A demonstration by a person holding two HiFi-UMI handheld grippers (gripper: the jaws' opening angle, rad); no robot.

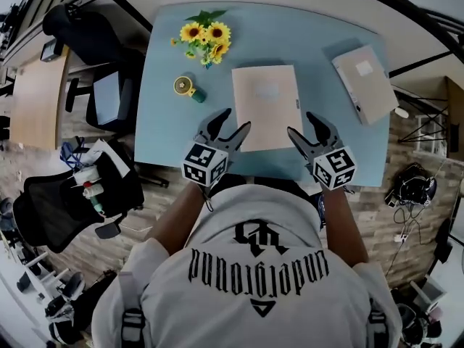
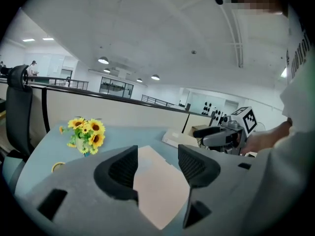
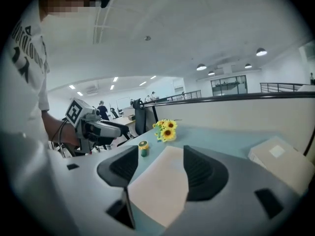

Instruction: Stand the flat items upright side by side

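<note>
A pale blue table (image 1: 163,122) stands in an open-plan office with a wood-look floor. A black office chair (image 1: 80,27) sits off its far left corner and another chair (image 1: 65,201) stands down the left side, loaded with small things. The person stands at the near edge, at the table's 6 o'clock, with a tool in each hand.

Taking the table as a clock face from the person's place, a tan flat item (image 1: 266,104) lies face down at the middle, its long side running toward 12 o'clock. A second flat item (image 1: 366,82), pale with a small label on top, lies flat and skewed at about 2 o'clock, well apart from the first. A bunch of sunflowers (image 1: 205,40) stands at 11 o'clock, and a small green and yellow roll (image 1: 187,87) lies at about 10 o'clock, near the flowers.

The left gripper (image 1: 236,119) hangs at the tan item's 7 o'clock corner, and the right gripper (image 1: 301,123) at its 5 o'clock corner, both tilted a little downward and pointing toward 12 o'clock. On each one the jaws stand wide apart with nothing clamped. In each gripper's own view the tan item shows through the gap between the pads, lying on the table beyond them. From the head view the left tips overlap that corner, but I cannot tell whether they touch it. Both flat items lie down; neither stands upright.
</note>
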